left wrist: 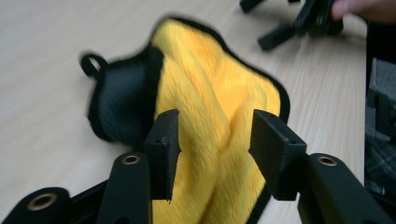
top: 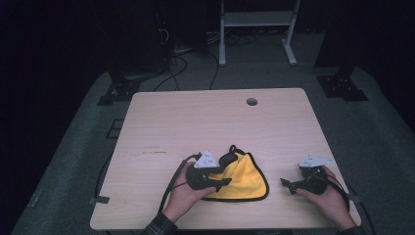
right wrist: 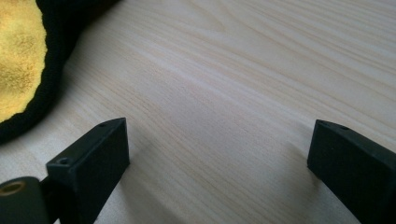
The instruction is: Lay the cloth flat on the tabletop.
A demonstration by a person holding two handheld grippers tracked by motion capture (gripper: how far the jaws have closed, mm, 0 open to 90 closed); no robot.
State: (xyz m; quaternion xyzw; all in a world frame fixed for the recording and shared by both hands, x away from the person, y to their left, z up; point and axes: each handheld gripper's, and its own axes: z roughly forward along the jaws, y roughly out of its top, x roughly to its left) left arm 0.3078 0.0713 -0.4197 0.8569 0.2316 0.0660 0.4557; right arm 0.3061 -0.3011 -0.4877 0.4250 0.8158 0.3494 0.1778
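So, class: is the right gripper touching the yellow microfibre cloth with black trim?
Apart. High view: bare table lies between the right gripper and the cloth.

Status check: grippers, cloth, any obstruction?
Left gripper open above the yellow cloth. Right gripper open over bare table. Cloth folded, unheld. No obstruction.

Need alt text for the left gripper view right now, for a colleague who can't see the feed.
The left gripper hovers open over a yellow cloth with black trim that lies rumpled on the pale wooden table, one corner folded to show a black side and a small loop. The right gripper rests on the table beyond the cloth.
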